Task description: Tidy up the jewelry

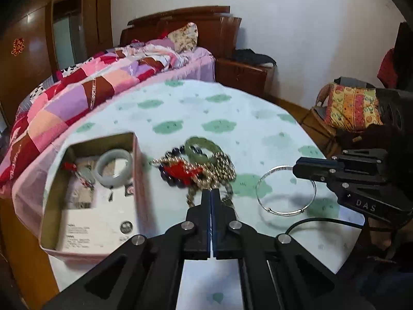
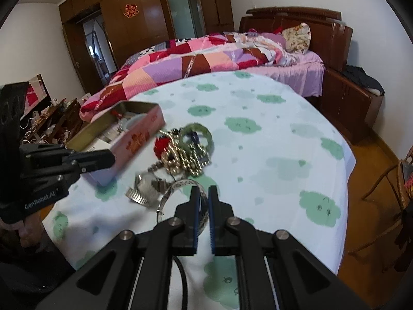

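The left wrist view looks down into the open pink box (image 1: 90,193), showing a pale jade bangle (image 1: 114,168) and a red-tasselled piece lying on printed paper inside; the right wrist view shows only the box's outer wall (image 2: 134,142) and rim. The right wrist view alone shows a metal watch (image 2: 145,190) lying on the cloud-patterned tablecloth (image 2: 284,142), between the box and the silver bangle (image 2: 185,188). Both views show the tangled jewelry pile (image 1: 198,168) just beside the box: a green jade bangle, dark beads, gold chains and a red tassel. The left gripper (image 1: 210,193) points steeply downward with its jaws pressed together; whether a chain strand is caught at the tips cannot be told. The right gripper (image 2: 204,196) also points downward, its jaws nearly together and clamped on the silver bangle's rim; in the left wrist view the bangle (image 1: 286,190) hangs from the right gripper's tip (image 1: 300,168).
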